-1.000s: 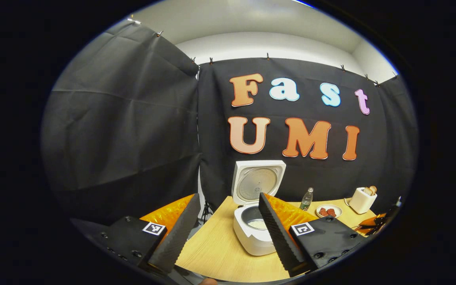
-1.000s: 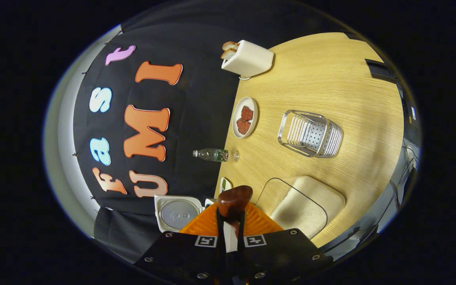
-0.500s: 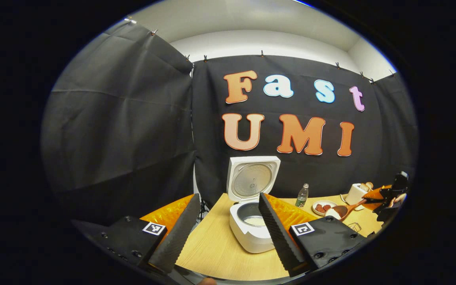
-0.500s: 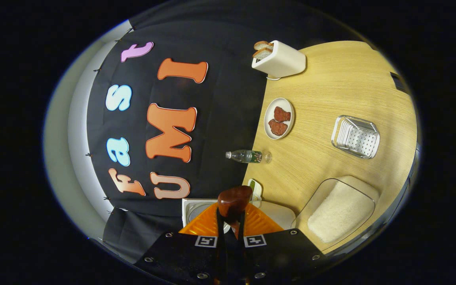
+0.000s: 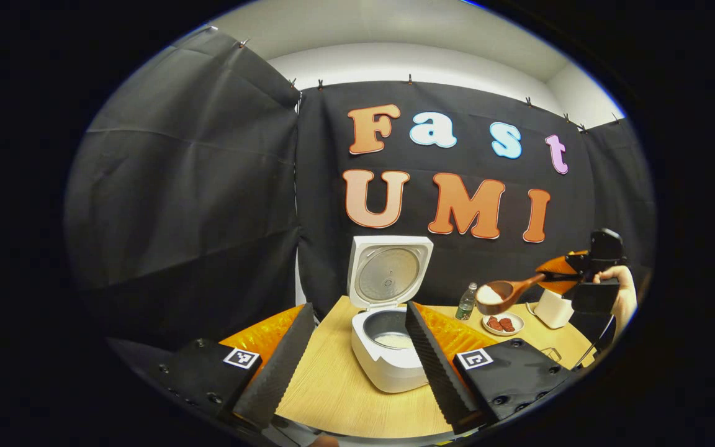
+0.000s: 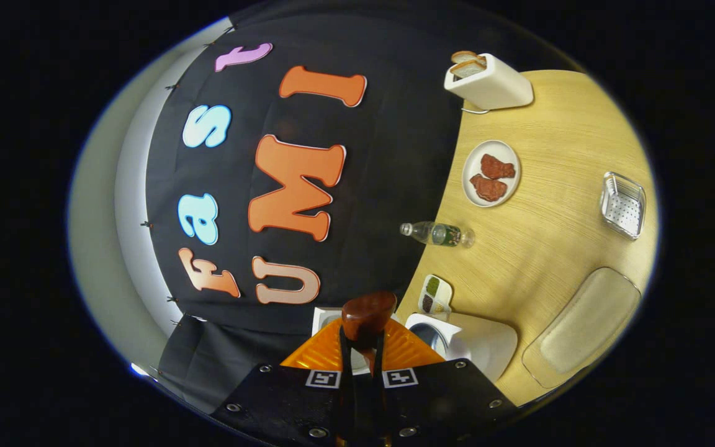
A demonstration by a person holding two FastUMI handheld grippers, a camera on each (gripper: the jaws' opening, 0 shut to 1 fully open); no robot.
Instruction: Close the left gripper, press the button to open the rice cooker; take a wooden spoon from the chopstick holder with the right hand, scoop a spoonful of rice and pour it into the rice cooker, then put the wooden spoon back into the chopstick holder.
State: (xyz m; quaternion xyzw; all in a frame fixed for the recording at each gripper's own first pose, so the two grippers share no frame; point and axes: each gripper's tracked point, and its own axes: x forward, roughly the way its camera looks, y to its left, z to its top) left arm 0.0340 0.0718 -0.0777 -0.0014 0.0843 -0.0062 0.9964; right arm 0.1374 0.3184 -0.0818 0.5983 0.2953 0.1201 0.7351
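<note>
Above table point(image 5: 339, 391), right hand-held gripper point(image 5: 561, 276) clamps rice-laden wooden spoon point(image 5: 506, 290); left hand-held gripper point(image 5: 357, 354) gapes.

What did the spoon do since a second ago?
The wooden spoon, heaped with rice and gripped in the right gripper, rose from the table's edge and swung toward the rice cooker. The cooker's lid stayed open, the left gripper stayed open and idle, and the plate and bottle stayed put.

I see a toaster point(image 6: 491, 89) with bread, a plate point(image 6: 491, 172) of red pieces, a bottle point(image 6: 436, 234) and a small dish point(image 6: 434, 294) on the table point(image 6: 556, 155).
</note>
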